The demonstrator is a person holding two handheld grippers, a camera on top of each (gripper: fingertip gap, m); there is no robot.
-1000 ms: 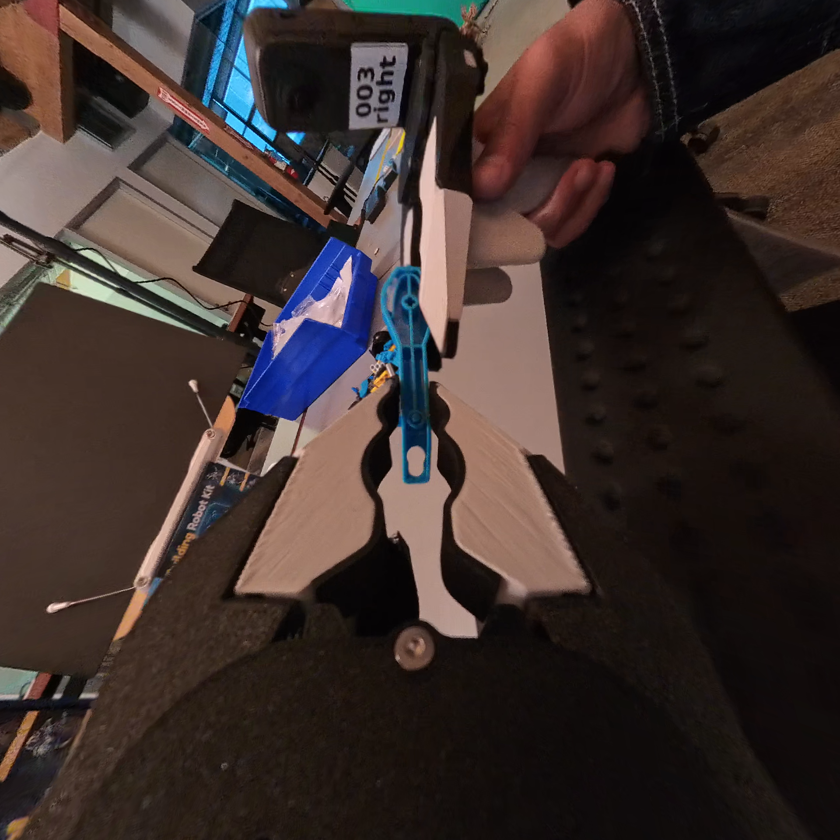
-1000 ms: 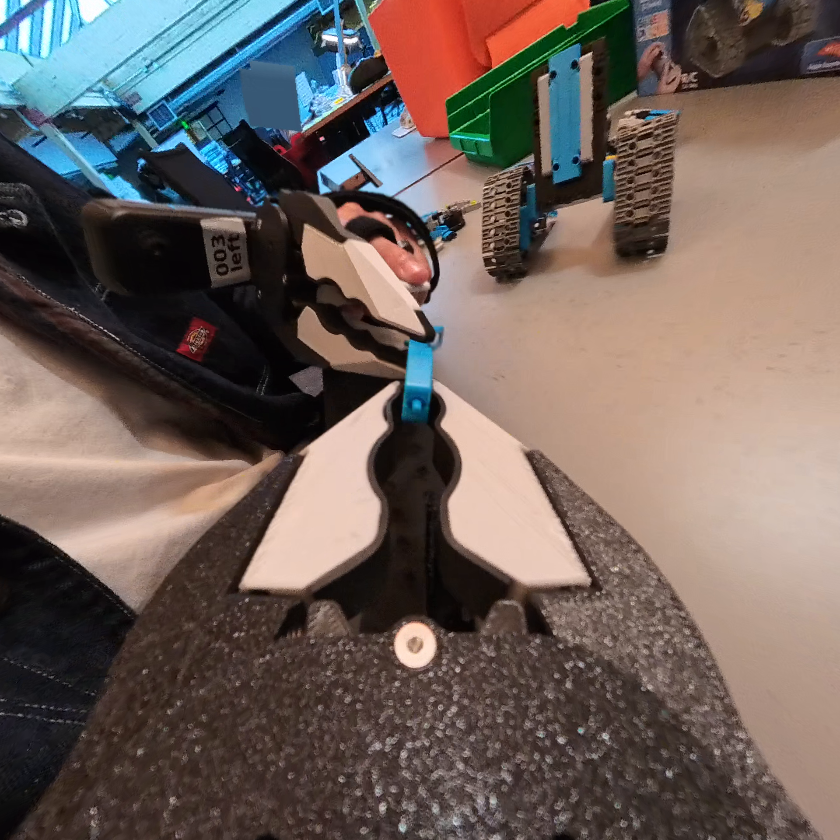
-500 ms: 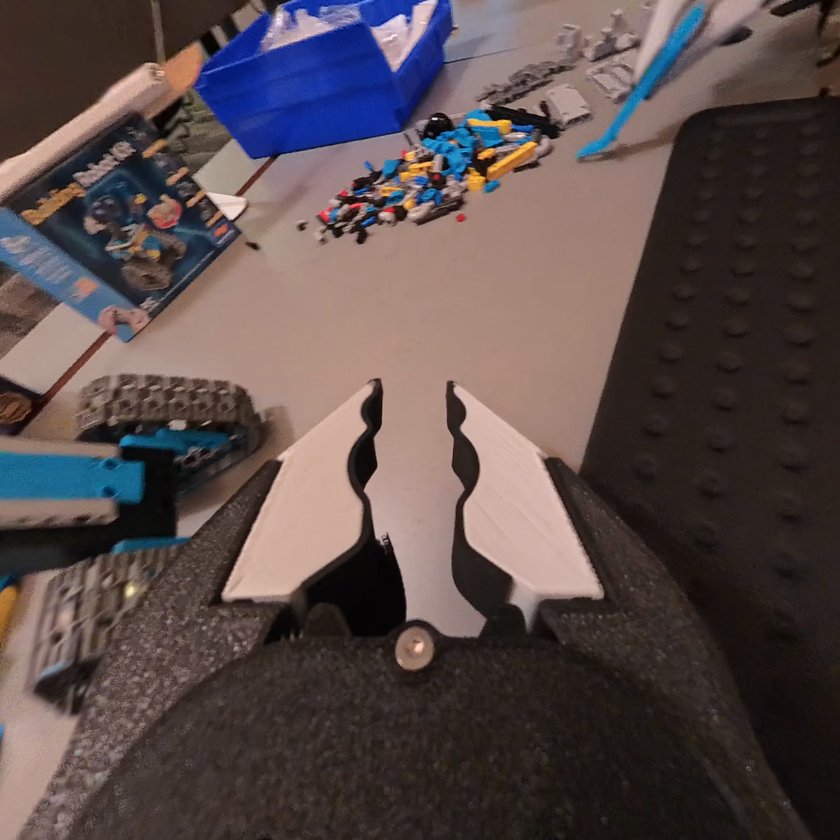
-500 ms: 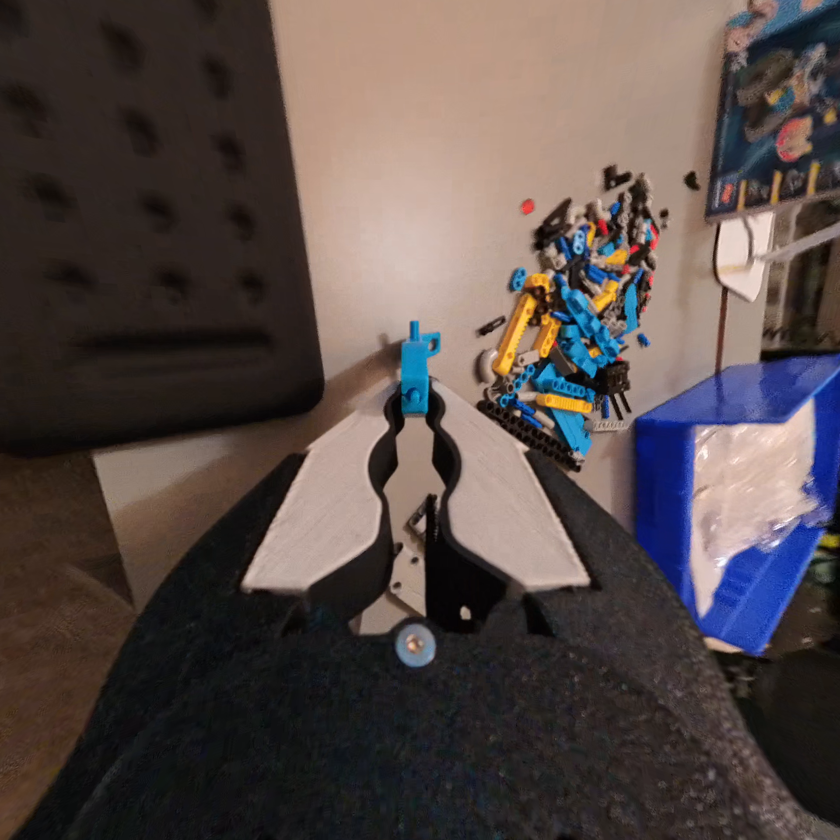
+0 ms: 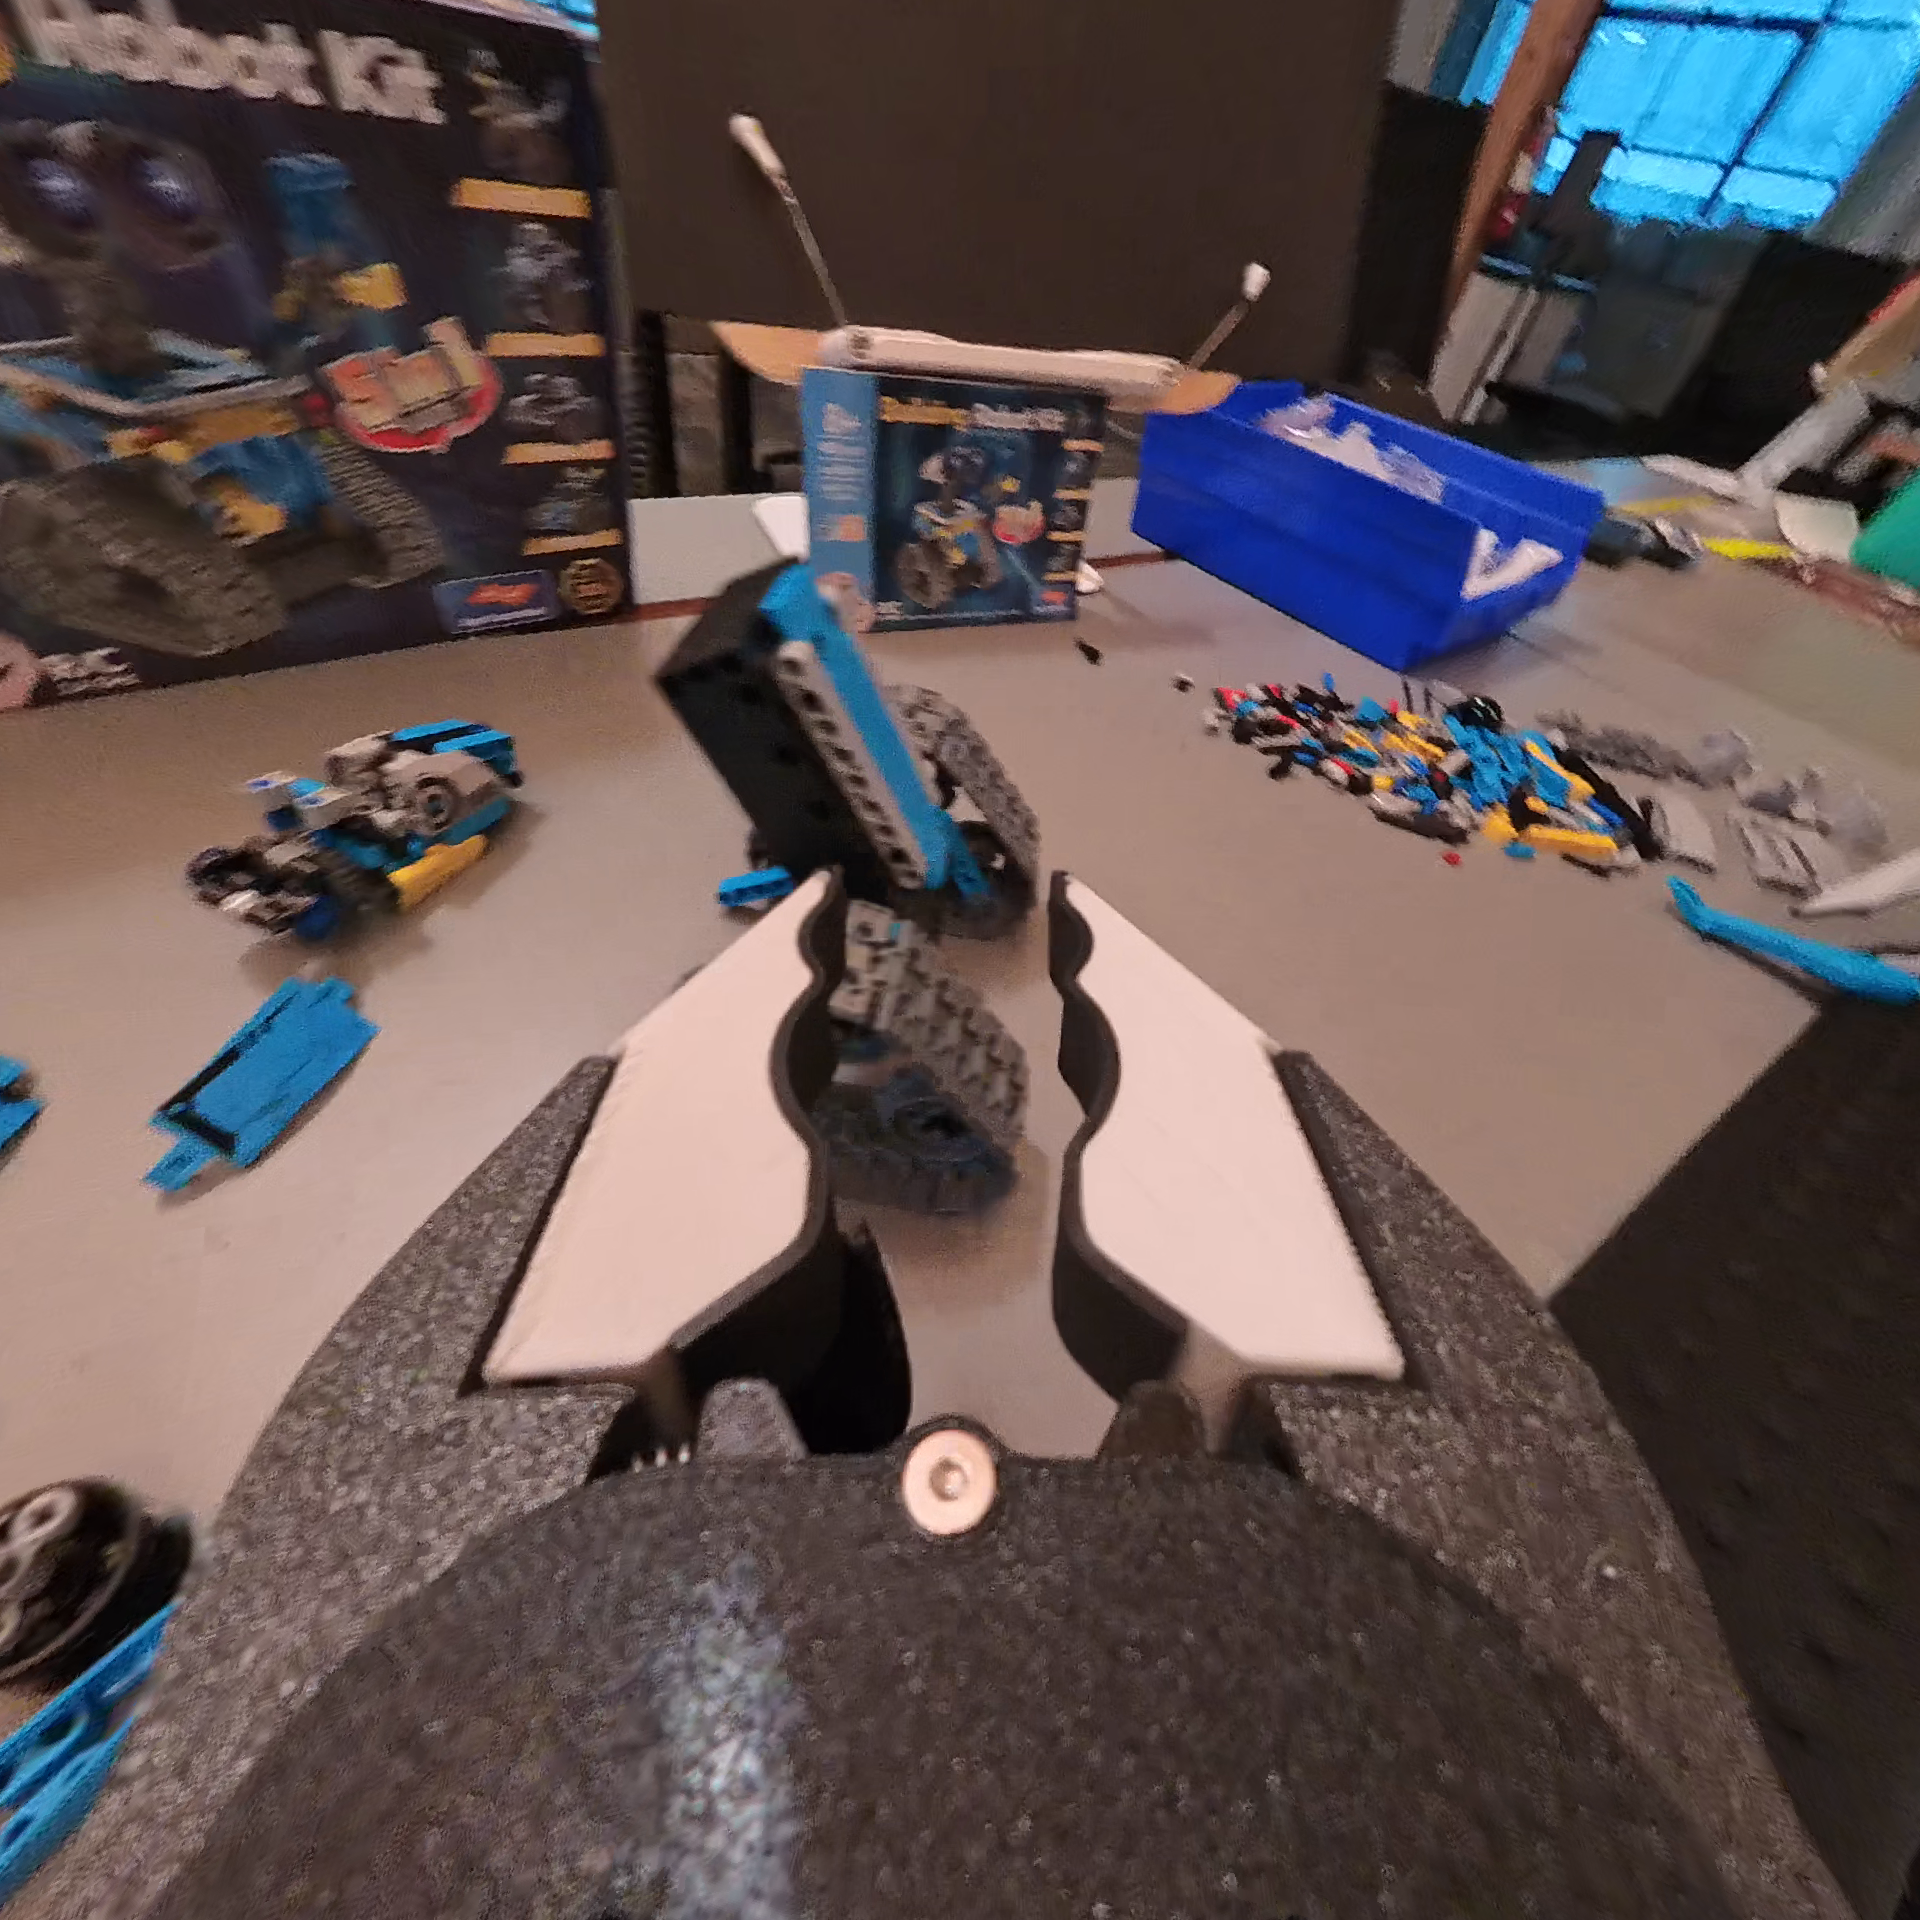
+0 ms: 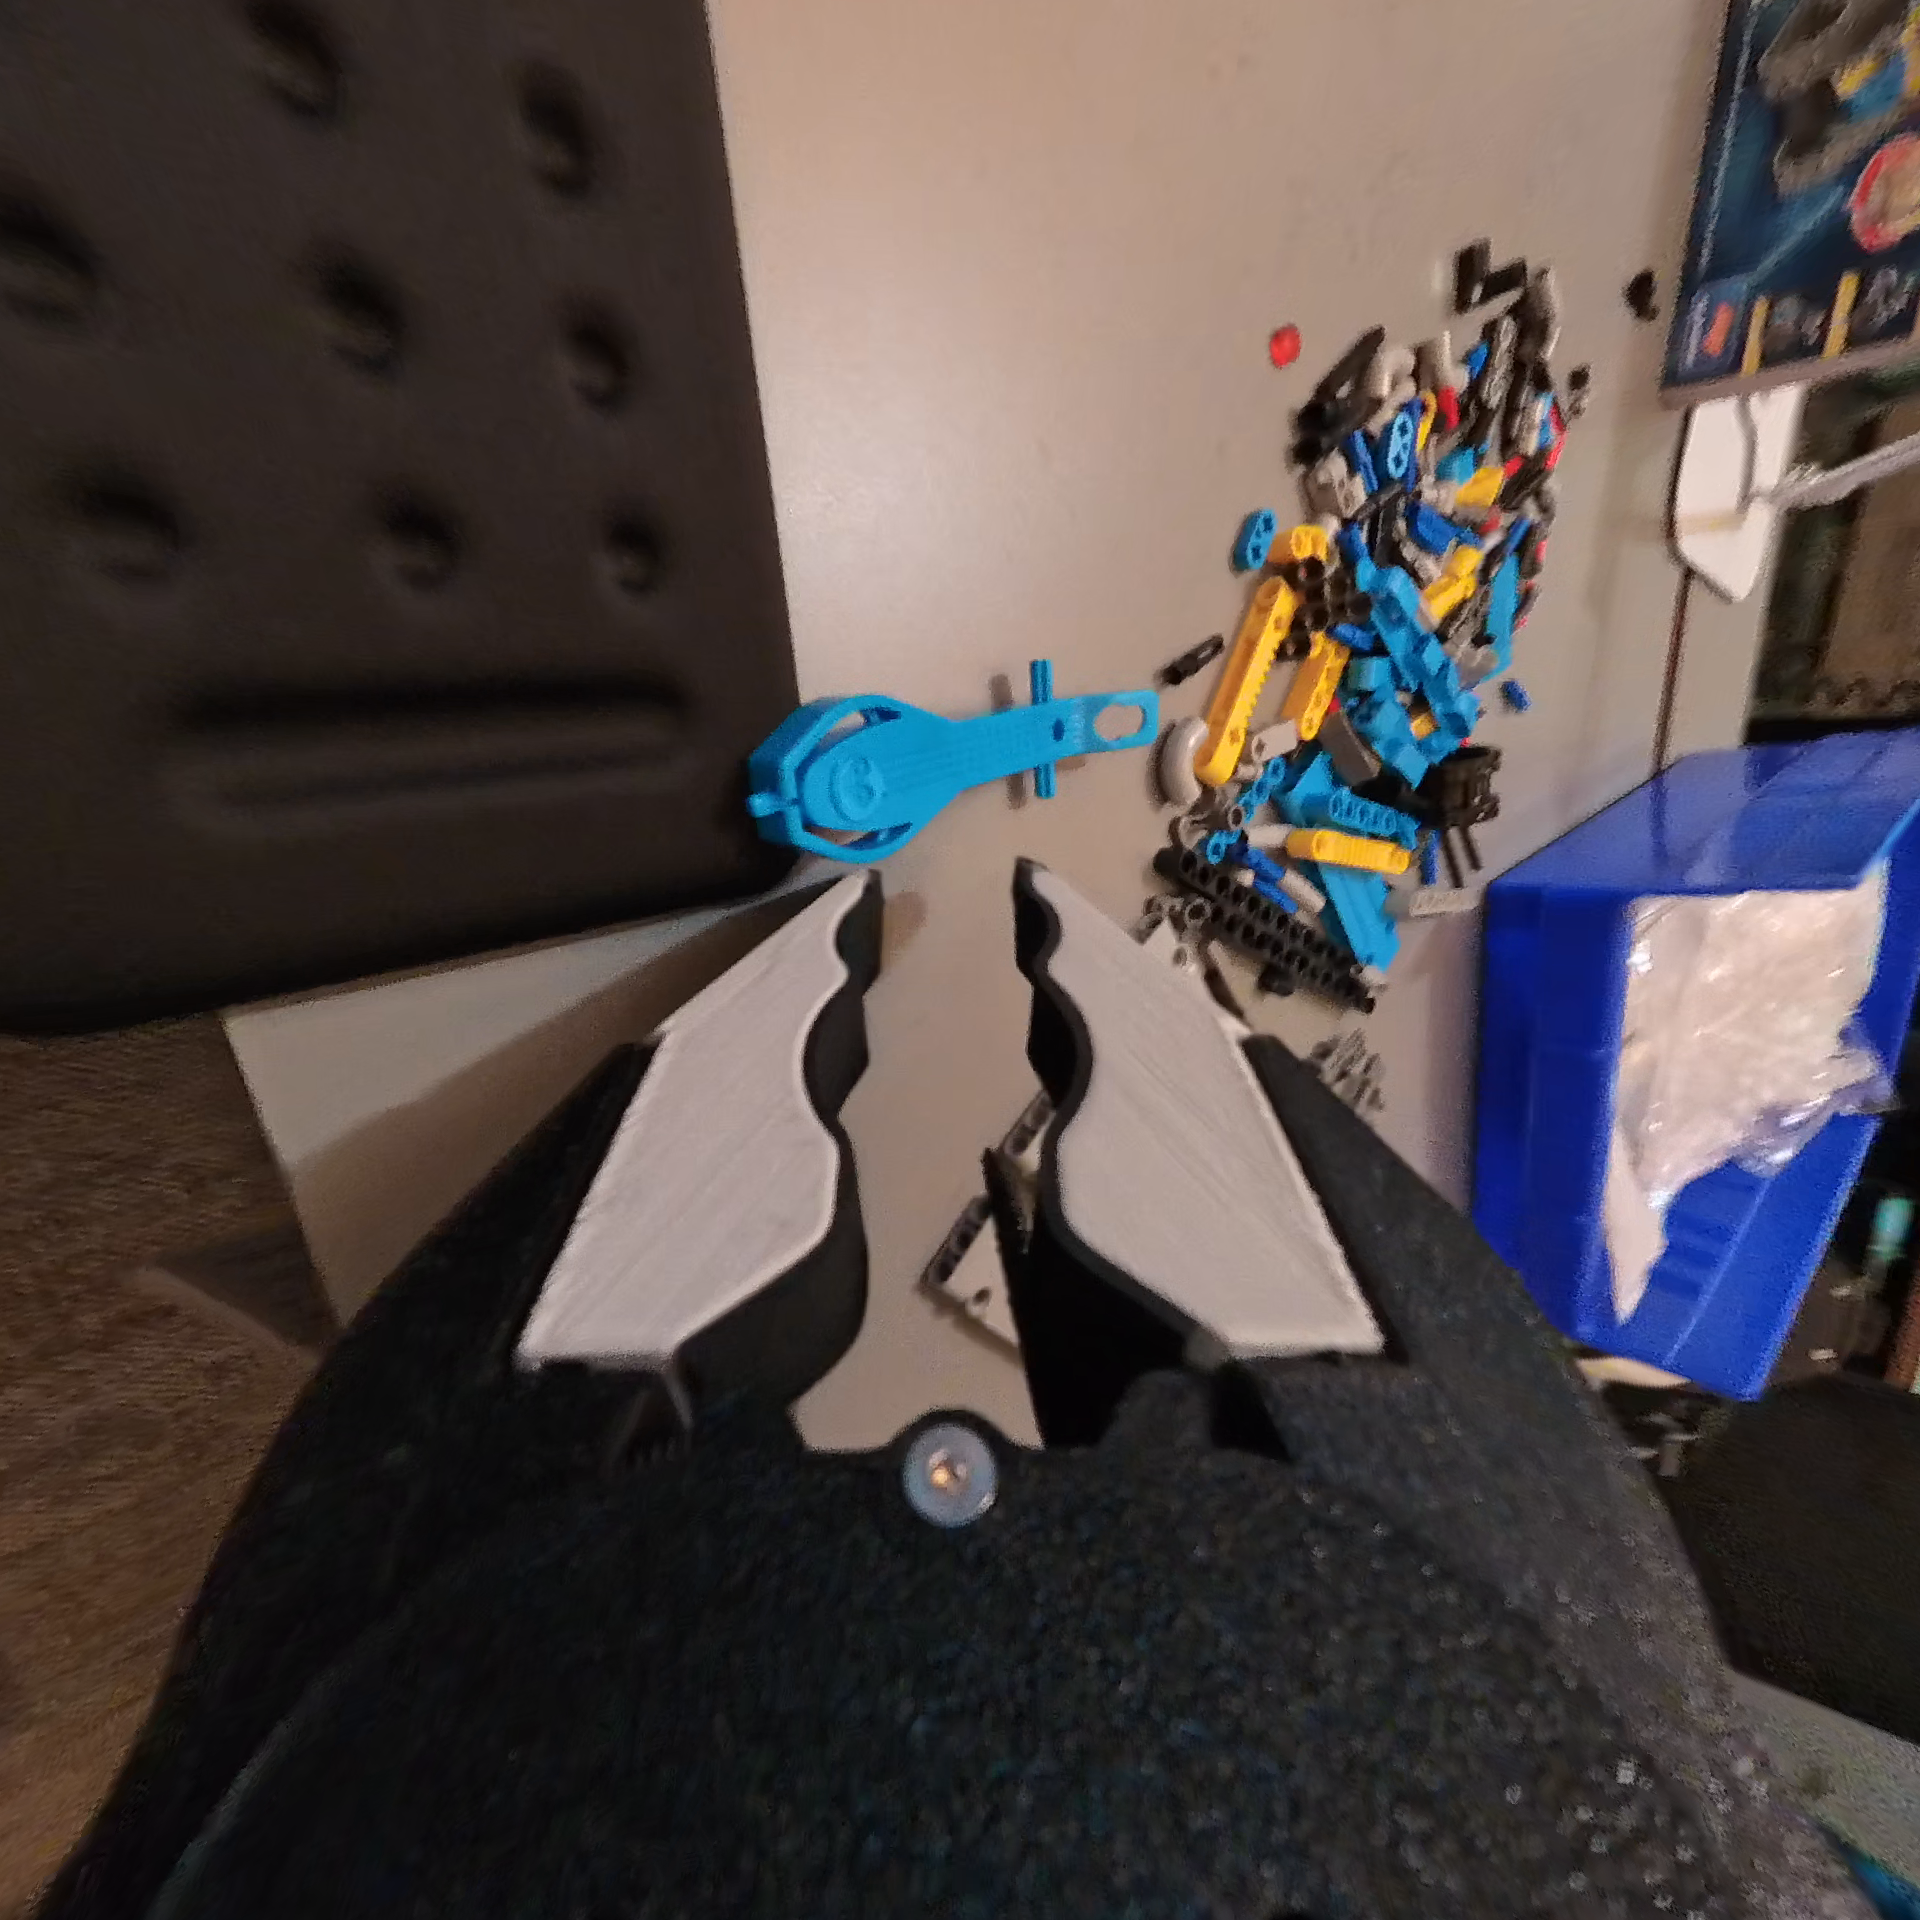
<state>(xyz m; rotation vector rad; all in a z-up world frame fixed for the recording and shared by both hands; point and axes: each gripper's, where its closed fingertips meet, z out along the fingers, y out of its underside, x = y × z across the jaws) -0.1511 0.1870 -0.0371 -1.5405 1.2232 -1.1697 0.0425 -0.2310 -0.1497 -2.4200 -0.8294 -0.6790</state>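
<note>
My left gripper [image 5: 940,894] is open. A tracked model [image 5: 831,758] with a black body, a blue beam and grey treads stands tilted on the table right in front of it. One grey tread [image 5: 925,1039] lies between my open fingers, and no grip shows. My right gripper [image 6: 945,883] is open and empty. A blue plastic tool [image 6: 914,758] lies flat on the table just beyond its tips, at the edge of a black mat [image 6: 364,468]. The tool also shows in the left wrist view [image 5: 1787,951], far right.
A pile of loose bricks [image 5: 1455,758] [image 6: 1403,675] lies beside a blue bin [image 5: 1351,540] [image 6: 1683,1039]. A small wheeled model [image 5: 353,821] and a flat blue piece [image 5: 260,1075] lie to the left. Two kit boxes [image 5: 291,343] [image 5: 956,499] stand at the back. The left gripper's tips are roughly 45 cm from the right gripper's.
Both grippers held the blue tool. The left let go and swung over to the tracked model. The right carried the tool to the table edge by the mat and opened, leaving it there.
</note>
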